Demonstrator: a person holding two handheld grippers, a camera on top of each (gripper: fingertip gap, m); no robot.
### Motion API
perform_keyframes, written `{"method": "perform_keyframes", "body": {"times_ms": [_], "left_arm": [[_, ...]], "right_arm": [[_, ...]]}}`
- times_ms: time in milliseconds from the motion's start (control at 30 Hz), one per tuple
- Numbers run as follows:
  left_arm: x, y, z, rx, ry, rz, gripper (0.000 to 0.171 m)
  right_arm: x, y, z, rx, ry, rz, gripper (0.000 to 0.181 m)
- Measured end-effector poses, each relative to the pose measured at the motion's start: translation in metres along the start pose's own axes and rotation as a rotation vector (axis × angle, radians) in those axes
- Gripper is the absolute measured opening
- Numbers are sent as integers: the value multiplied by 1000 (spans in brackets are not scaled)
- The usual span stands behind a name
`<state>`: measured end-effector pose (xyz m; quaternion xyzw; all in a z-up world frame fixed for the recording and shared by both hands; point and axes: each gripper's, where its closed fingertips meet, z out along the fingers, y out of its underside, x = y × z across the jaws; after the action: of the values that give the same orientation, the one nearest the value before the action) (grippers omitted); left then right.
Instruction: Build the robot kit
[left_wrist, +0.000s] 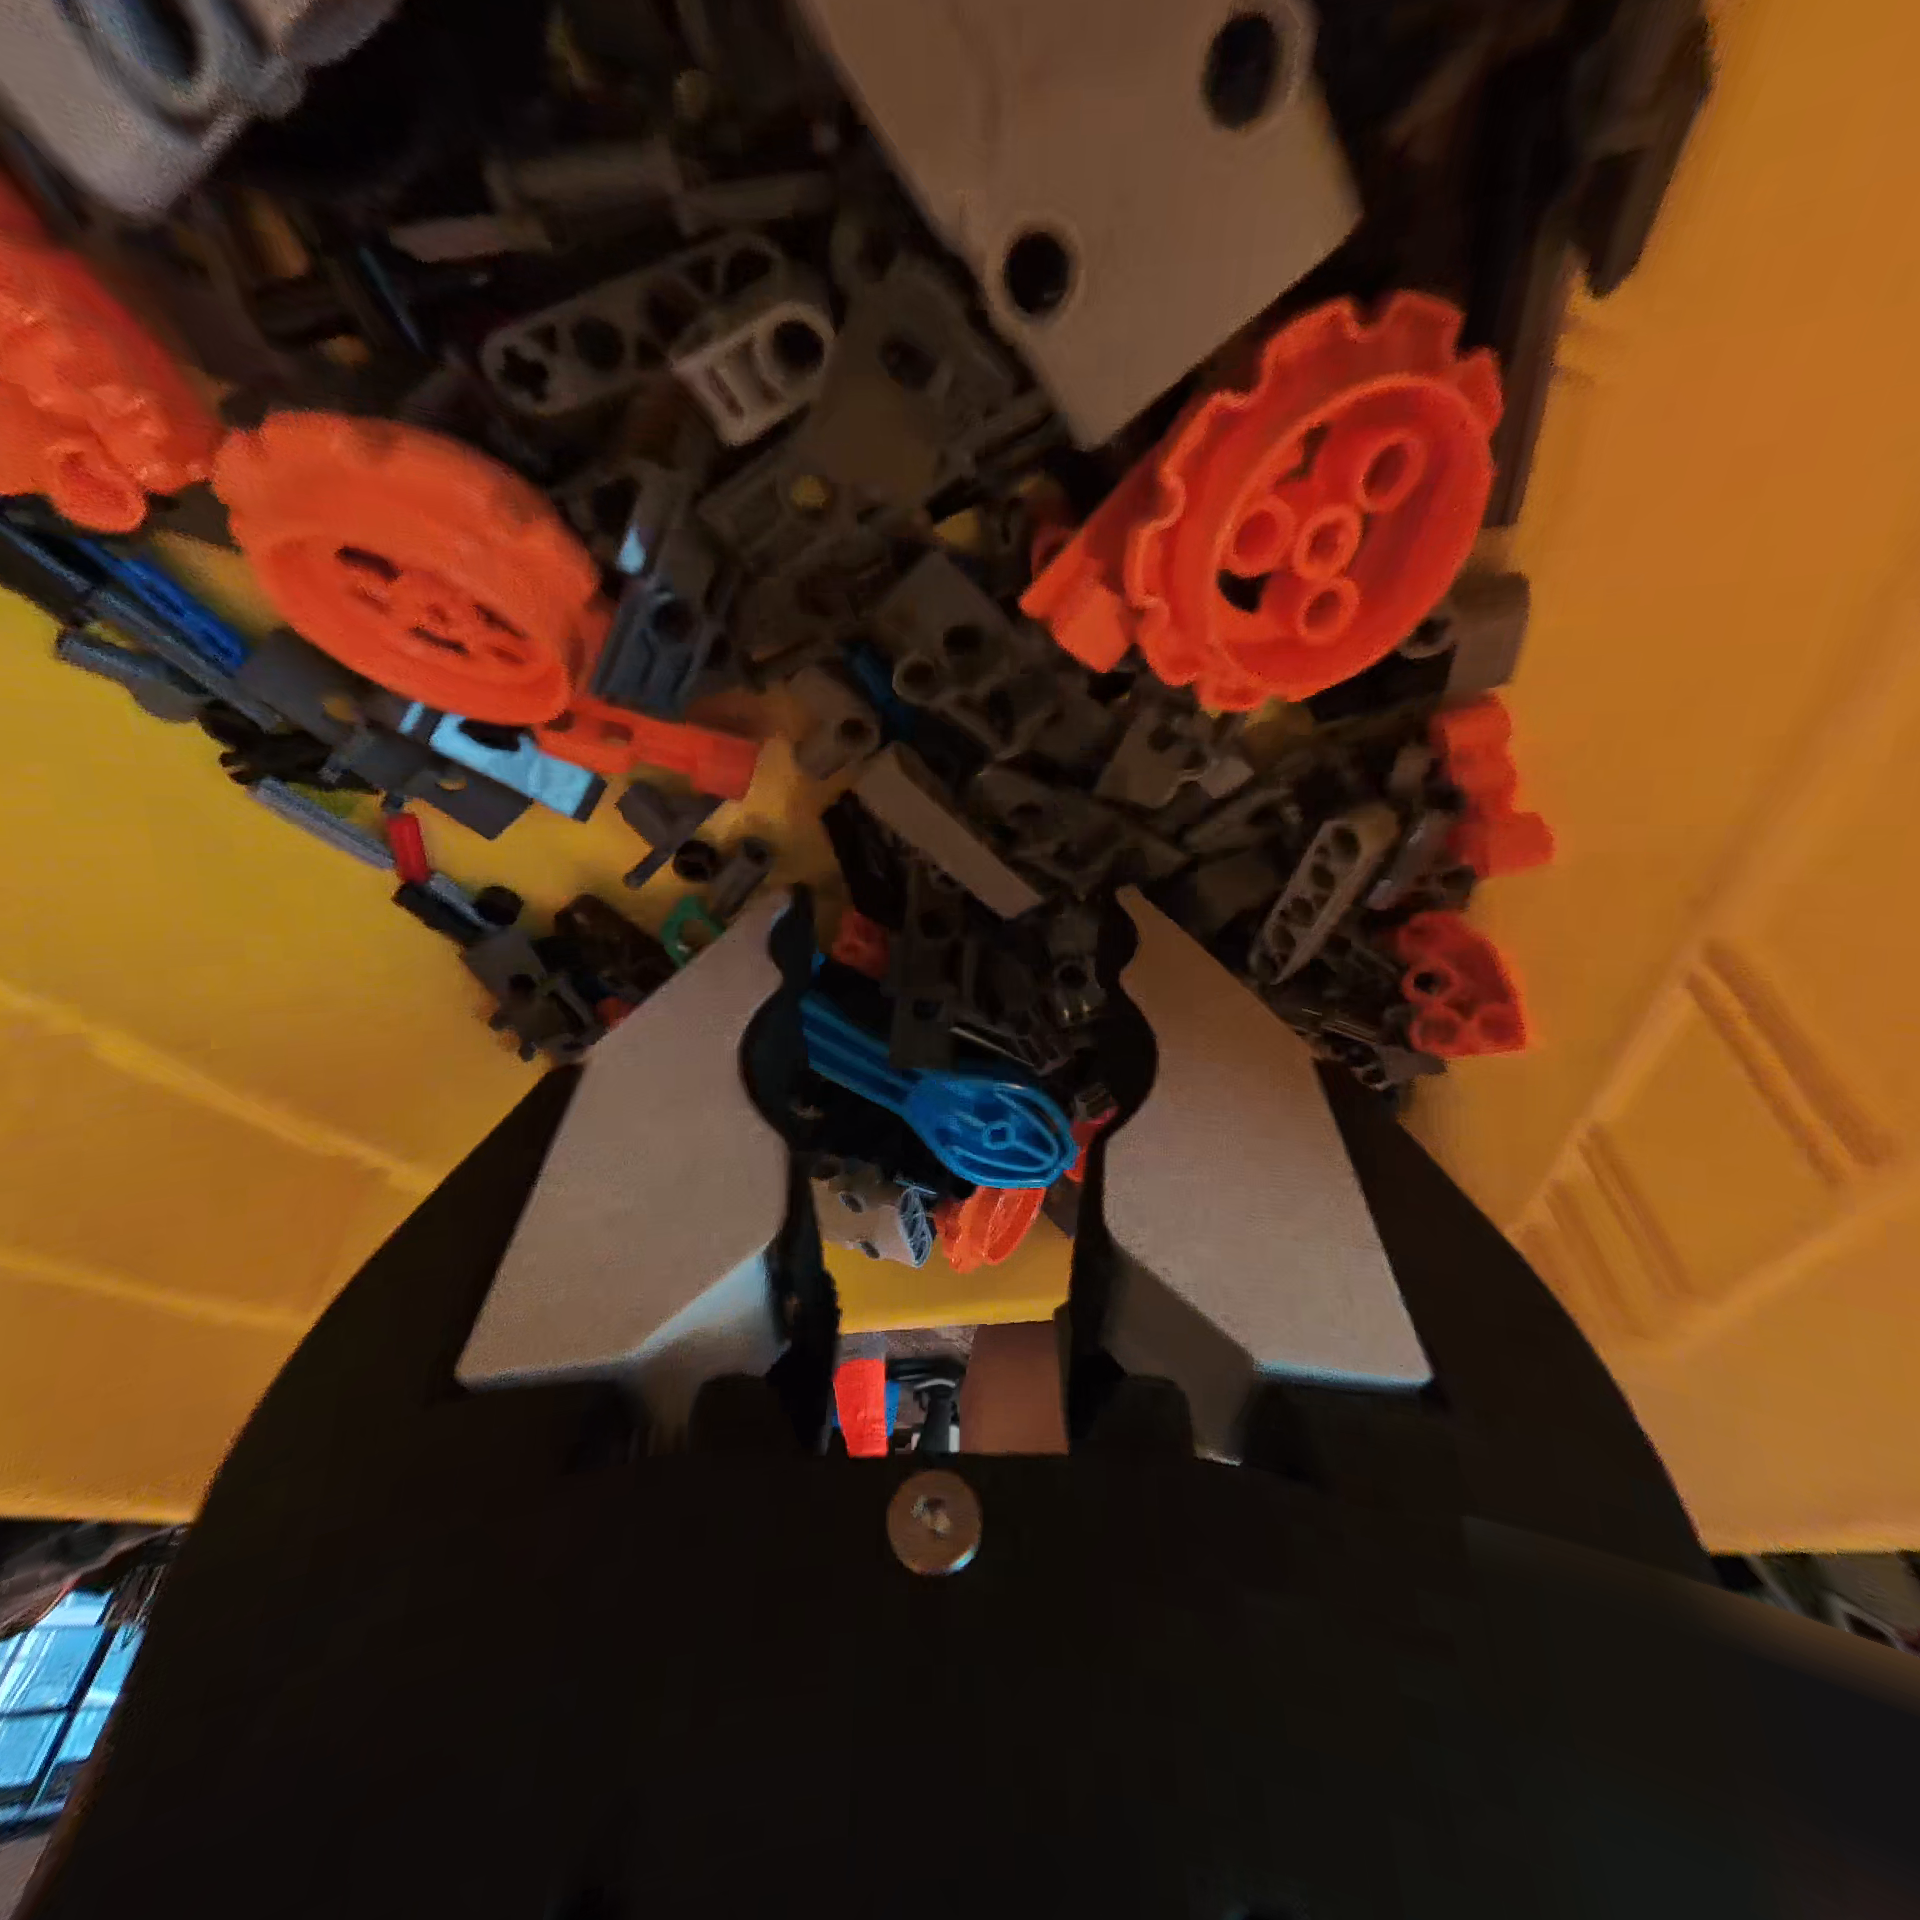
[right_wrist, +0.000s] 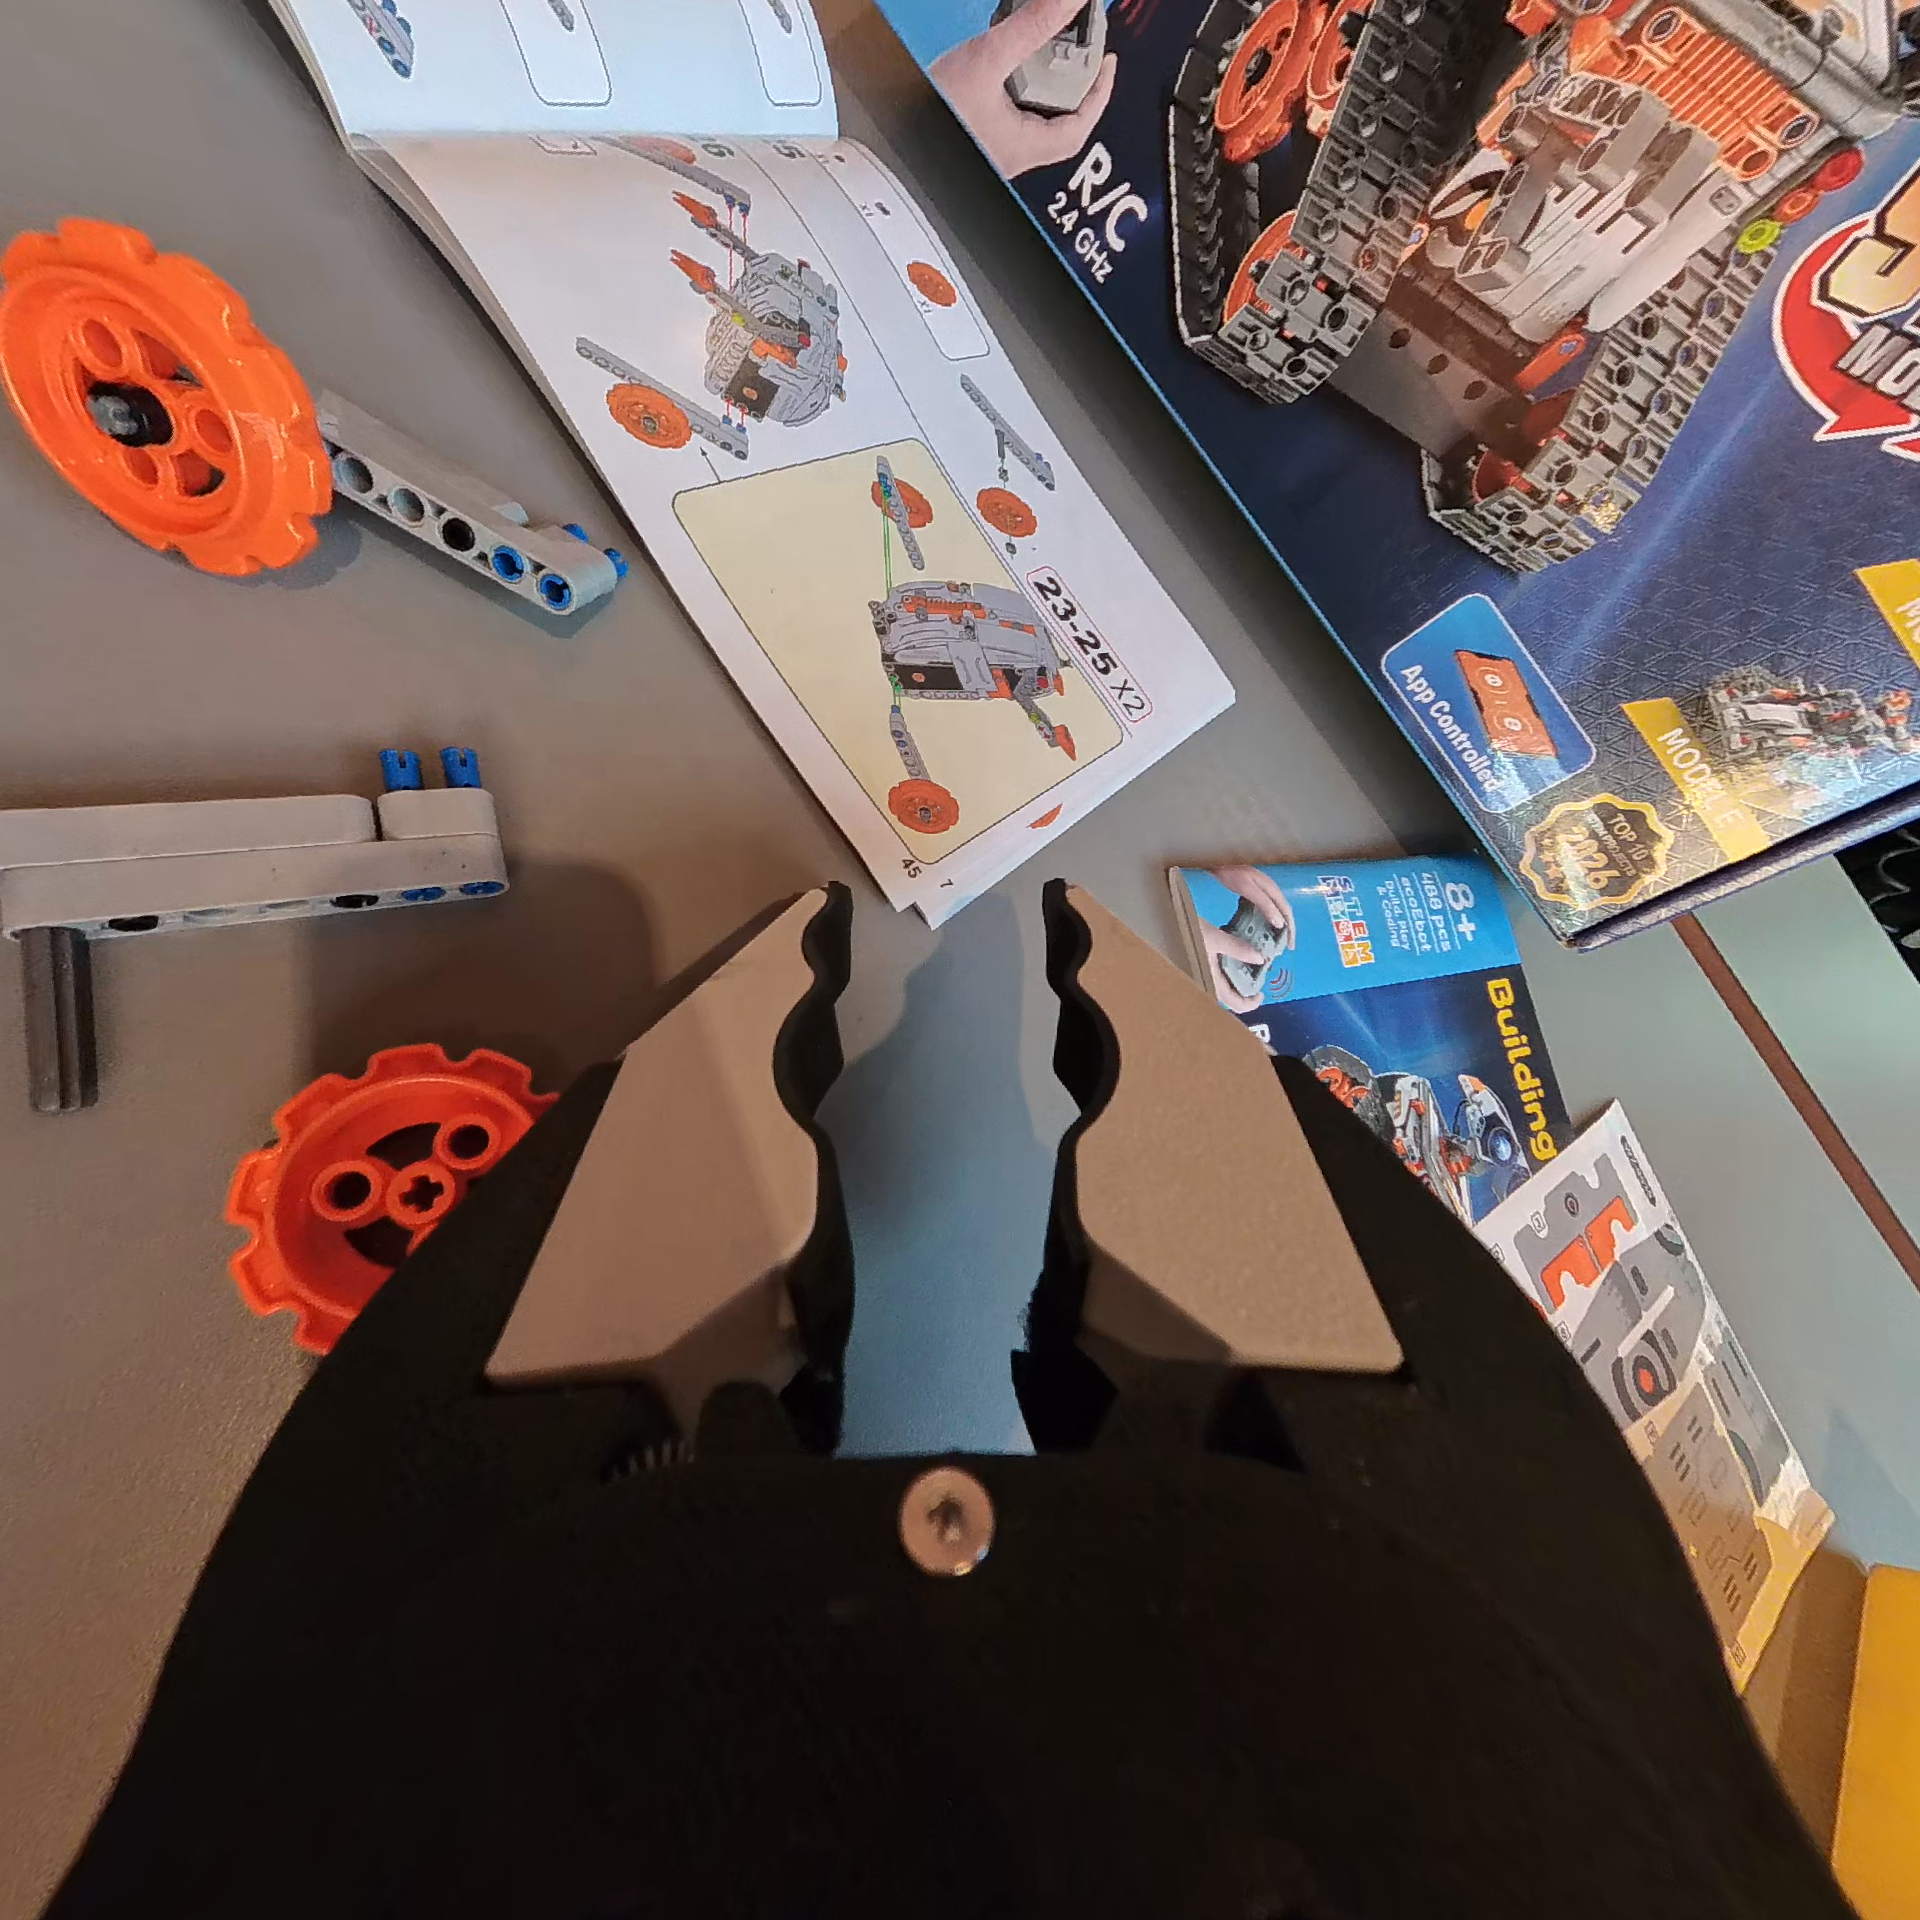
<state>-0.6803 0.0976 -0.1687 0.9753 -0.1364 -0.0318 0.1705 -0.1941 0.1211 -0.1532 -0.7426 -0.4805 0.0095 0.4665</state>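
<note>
Left wrist view first: the left gripper (left_wrist: 940, 940) is poked down into a yellow plastic bin (left_wrist: 1704, 644) stuffed with loose grey, black and orange building-toy parts. Its jaws are spread apart, and a blue plastic piece with a round spoked end (left_wrist: 982, 1127) sits in the gap between them along with a heap of small dark bits. I can't tell if either finger actually touches it, so nothing counts as gripped. My guess at the risk: with that much clutter between the fingers, closing here could pinch two or three pieces at once or flick small pins out of the bin. An orange toothed wheel (left_wrist: 1314, 504) and another orange toothed disc (left_wrist: 416, 566) lie further up the pile, clear of the tips.

Right wrist view: the right gripper (right_wrist: 945, 899) hangs empty and open over a grey tabletop (right_wrist: 644, 727), tips just beside the corner of an open white instruction booklet (right_wrist: 935, 582). Snagging the page edge looks easy from there. To the left lie a grey beam with blue pins (right_wrist: 249, 857), an orange gear wheel (right_wrist: 384, 1184) half hidden by the gripper body, and an orange wheel fixed to a grey holed beam (right_wrist: 156, 395). A blue printed box (right_wrist: 1558, 416) is on the right.
</note>
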Motion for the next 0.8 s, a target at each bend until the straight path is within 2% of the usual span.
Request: {"method": "perform_keyframes", "body": {"times_ms": [100,133,167,333,467,600,667,700,767,800], "left_arm": [[6,-4,-3,24,-11,69,33],[5,-9,-5,47,-22,80,20],[3,-13,-7,70,-32,77,19],[-13,-24,-14,129,-56,26,19],[-31,-41,-34,264,-122,-36,19],[-50,-43,-47,336,-190,-98,19],[-54,-40,-48,333,-187,-129,20],[-54,-34,-45,311,-175,-145,21],[-44,-26,-42,279,-122,-135,41],[-35,-27,-44,290,-87,-101,41]], "right_arm": [[0,0,0,2,-3,4,36],[0,0,0,2,-3,5,36],[0,0,0,1,-3,3,36],[0,0,0,2,-3,2,36],[0,0,0,2,-2,1,36],[0,0,0,1,-2,2,36],[0,0,0,1,-2,1,36],[0,0,0,1,-1,0,36],[0,0,0,1,-1,1,36],[0,0,0,2,-2,2,36]]}}
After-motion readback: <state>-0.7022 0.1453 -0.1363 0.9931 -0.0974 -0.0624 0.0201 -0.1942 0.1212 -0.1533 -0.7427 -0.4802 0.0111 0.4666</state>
